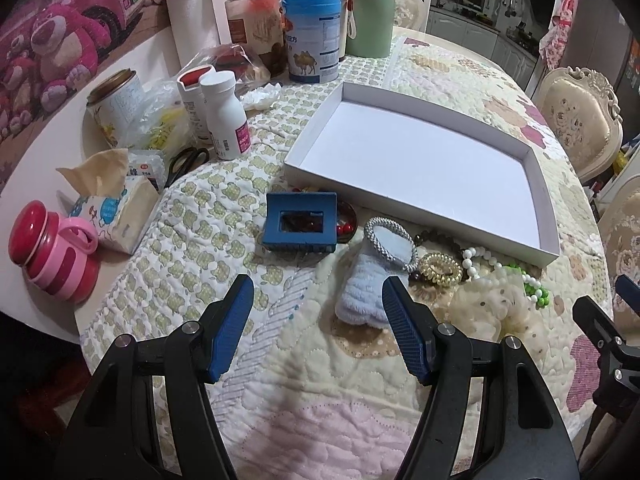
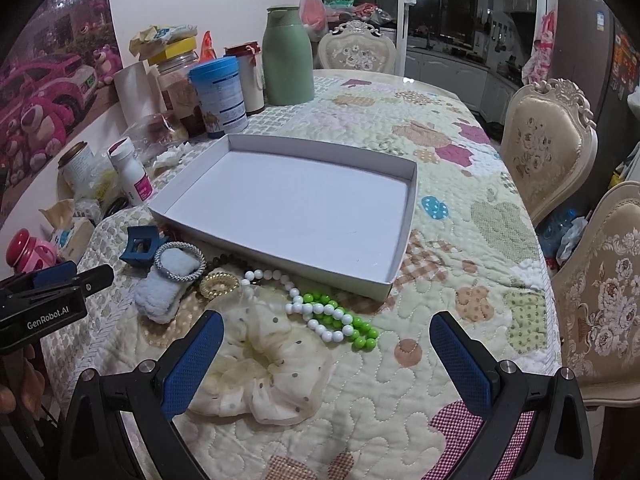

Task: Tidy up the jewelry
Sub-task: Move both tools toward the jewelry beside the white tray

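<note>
White tray: the open cardboard tray (image 2: pixel 288 200) sat bare on the quilted worktop (image 2: pixel 400 400), and served as the landmark for everything else.
Jewelry row: all pieces lay outside the tray, strung along its near wall, none inside yet.
Cream scrunchie: the dotted scrunchie (image 2: pixel 260 368) lay on the near side of the tray, closest of all to the right gripper (image 2: pixel 326 348), just ahead of its left jaw.
Bead strands: white beads (image 2: pixel 320 320) and green beads (image 2: pixel 356 332) lay tangled together, just beside the tray's near wall, their run slanting toward the tray's near right corner.
Left-end pieces: blue hair claw (image 1: pixel 300 220), silver bangle (image 1: pixel 390 242) over a pale blue cloth band (image 1: pixel 362 292), and gold coil tie (image 1: pixel 440 268) lay by the tray's near left corner.
Left gripper: the left gripper (image 1: pixel 318 324) hovered with jaws wide apart, holding nothing; the cloth band lay just ahead, toward its right jaw.
Right gripper: jaws spread wide, empty.
Deciding relation: I judged the right hand nearer the scrunchie and beads, the left nearer the band and claw; the tray lay straight beyond both.
</note>
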Demonstrator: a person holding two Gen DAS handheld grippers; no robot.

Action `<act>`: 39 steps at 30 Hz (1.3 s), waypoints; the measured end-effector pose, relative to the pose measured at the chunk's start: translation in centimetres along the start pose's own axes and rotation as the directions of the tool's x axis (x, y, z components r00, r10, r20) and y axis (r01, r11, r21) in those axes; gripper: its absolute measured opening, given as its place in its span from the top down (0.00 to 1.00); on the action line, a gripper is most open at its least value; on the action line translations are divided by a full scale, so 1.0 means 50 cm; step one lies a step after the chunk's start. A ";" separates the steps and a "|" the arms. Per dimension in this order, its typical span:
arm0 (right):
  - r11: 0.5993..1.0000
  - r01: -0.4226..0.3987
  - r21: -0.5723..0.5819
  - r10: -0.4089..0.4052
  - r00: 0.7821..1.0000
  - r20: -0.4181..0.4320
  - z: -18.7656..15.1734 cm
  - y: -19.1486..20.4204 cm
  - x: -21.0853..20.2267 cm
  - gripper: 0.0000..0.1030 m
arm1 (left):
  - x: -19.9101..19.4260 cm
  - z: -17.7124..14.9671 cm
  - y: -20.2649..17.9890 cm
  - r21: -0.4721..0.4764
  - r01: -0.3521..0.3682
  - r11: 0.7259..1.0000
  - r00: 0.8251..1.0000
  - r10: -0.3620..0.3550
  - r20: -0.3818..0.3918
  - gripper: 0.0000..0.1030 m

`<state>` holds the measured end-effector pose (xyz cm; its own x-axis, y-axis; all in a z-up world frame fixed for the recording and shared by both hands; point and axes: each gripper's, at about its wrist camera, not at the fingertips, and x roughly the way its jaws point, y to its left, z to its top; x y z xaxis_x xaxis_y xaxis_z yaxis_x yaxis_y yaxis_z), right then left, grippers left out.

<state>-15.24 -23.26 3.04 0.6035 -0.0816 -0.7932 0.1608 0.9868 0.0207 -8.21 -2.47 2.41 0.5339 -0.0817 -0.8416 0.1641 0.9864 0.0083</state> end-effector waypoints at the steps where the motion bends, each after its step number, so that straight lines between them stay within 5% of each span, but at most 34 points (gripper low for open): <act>1: 1.000 -0.002 -0.001 0.002 1.000 -0.001 0.000 0.002 0.000 0.00 | 0.000 -0.002 0.000 0.001 0.001 1.000 1.000 -0.001 -0.001 0.35; 39: 1.000 0.003 -0.007 -0.003 1.000 -0.030 -0.020 0.001 0.006 0.00 | 0.005 -0.030 0.018 0.001 0.019 1.000 0.999 -0.019 -0.047 0.35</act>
<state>-15.82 -23.08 2.20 0.5795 -0.0804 -0.8110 0.1568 0.9875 0.0142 -9.18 -1.38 1.39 0.4913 -0.0938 -0.8659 0.1750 0.9845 -0.0074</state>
